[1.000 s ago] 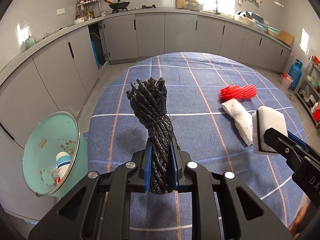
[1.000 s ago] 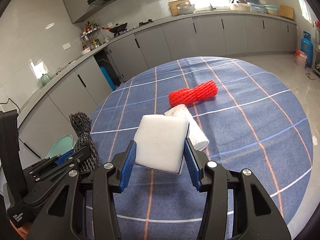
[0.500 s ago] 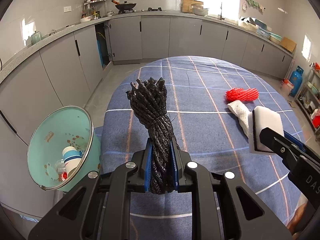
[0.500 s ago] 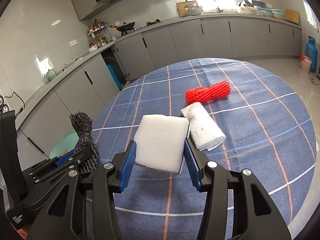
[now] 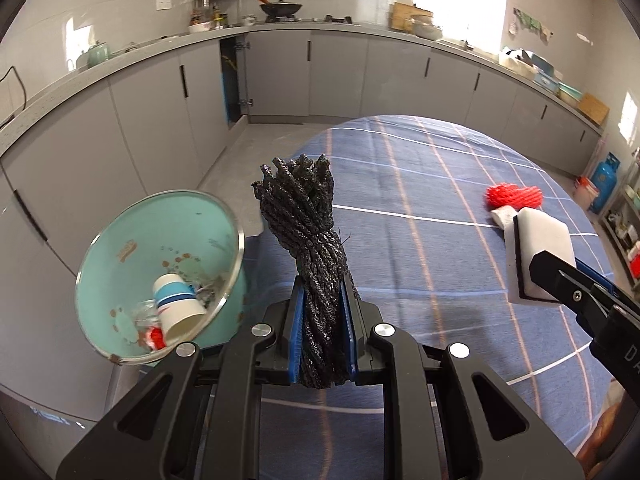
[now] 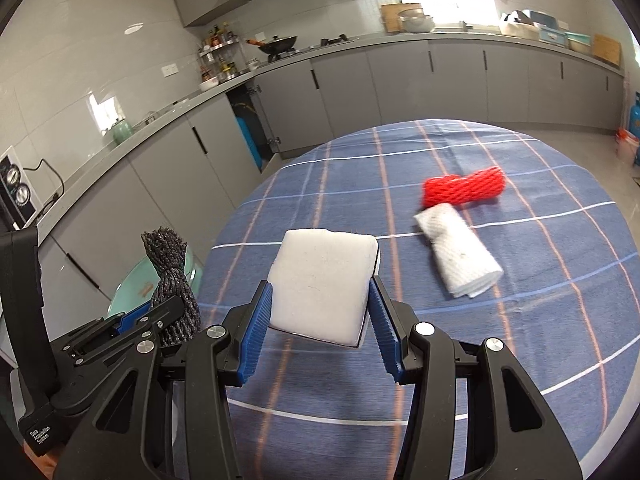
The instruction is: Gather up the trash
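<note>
While both loads ride clear of the counter (image 5: pixel 460 272), left tool (image 5: pixel 323 330) pinches the rope (image 5: pixel 308 240) upright, bin (image 5: pixel 132 248) down to its left, likely the drop target. Right tool (image 6: pixel 320 316) clamps the sponge (image 6: pixel 320 280); 2 net rolls (image 6: pixel 460 216) lie ahead-right, uncollected.

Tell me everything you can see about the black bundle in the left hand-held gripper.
The black rope bundle is a hank of twisted, coarse cord, folded into loops and cinched by wraps around its middle. It stands roughly upright, looped ends fanned at the top. The left hand-held gripper is shut on its lower half, blue pads pressing both sides. It is held off the blue checked tablecloth, just right of the teal trash bin.
</note>
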The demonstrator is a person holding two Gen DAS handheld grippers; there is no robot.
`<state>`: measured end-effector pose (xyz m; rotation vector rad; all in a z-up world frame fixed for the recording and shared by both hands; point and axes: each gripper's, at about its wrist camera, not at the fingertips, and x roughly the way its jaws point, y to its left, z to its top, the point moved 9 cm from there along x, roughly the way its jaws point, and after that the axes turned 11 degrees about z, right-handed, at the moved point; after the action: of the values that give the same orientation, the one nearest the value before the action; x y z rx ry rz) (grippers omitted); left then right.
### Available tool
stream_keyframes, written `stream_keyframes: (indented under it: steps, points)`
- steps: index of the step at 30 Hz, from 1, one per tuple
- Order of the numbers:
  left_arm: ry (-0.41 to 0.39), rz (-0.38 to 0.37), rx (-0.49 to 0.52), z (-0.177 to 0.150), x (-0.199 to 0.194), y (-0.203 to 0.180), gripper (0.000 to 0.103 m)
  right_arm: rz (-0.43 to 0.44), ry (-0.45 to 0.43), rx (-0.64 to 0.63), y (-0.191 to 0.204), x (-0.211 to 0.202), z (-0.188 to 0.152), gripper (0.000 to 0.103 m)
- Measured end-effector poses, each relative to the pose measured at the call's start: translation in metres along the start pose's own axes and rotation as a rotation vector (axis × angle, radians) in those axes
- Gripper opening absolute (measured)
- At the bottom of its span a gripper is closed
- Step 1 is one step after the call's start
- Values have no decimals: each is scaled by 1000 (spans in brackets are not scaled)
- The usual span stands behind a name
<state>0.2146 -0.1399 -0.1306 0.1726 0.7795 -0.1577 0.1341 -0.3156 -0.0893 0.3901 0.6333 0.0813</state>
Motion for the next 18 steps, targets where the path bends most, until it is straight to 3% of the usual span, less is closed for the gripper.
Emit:
stream_keyframes:
  steps: [18]
  points:
    - [16,80,-126,-7,8,83,17,106,65,-107,79,38,-7,49]
